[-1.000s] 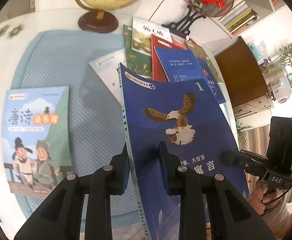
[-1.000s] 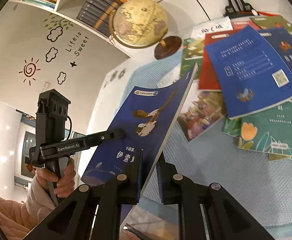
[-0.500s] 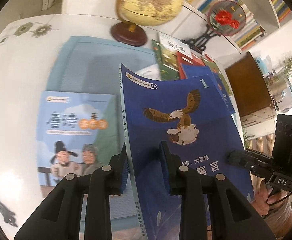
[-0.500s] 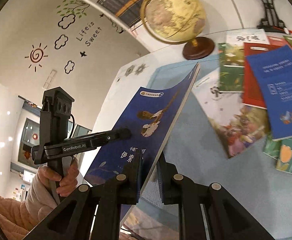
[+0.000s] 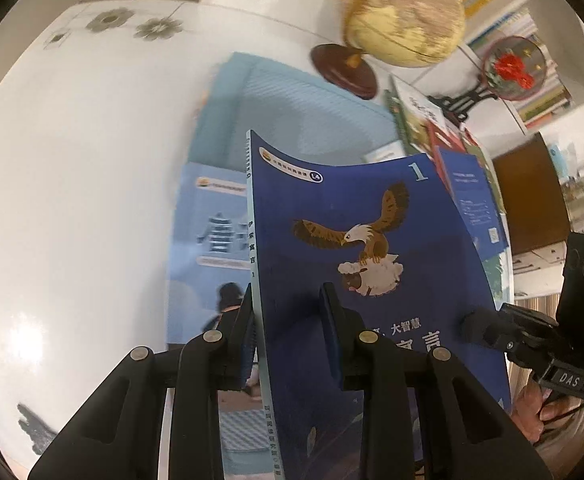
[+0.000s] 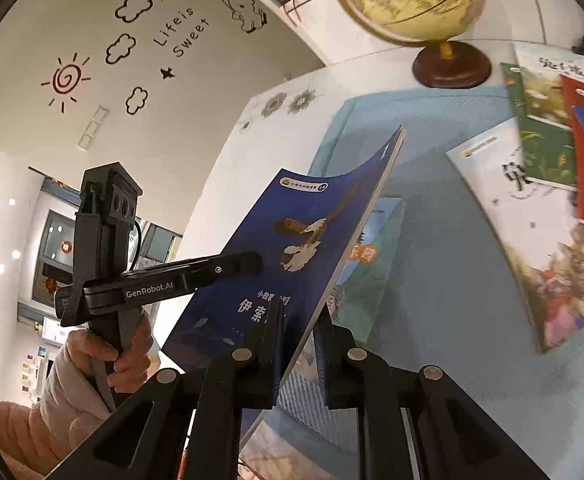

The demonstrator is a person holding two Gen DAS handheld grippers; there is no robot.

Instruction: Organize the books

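Note:
A dark blue book (image 5: pixel 355 208) with an eagle on its cover is held up off the table, standing tilted, by both grippers. My left gripper (image 5: pixel 288 304) is shut on its lower spine edge; it shows from the side in the right wrist view as the left gripper (image 6: pixel 248 261), pressing on the cover. My right gripper (image 6: pixel 299 314) is shut on the book (image 6: pixel 303 216) at its lower open edge, and appears as the right gripper (image 5: pixel 479 326) at the cover's right side. Under the held book a light blue picture book (image 5: pixel 212 240) lies flat on the mat.
A pale blue mat (image 5: pixel 292 108) covers part of the white table (image 5: pixel 72 160). A loose pile of books (image 6: pixel 547 128) lies to the right. A globe (image 5: pixel 403 12) stands at the back, with a red fan ornament (image 5: pixel 511 64) and bookshelves beyond. A person's hand (image 6: pixel 124 356) holds the left gripper.
Both grippers, still shut on the dark blue book, have carried it leftward away from the pile; it now hangs over the light blue picture book.

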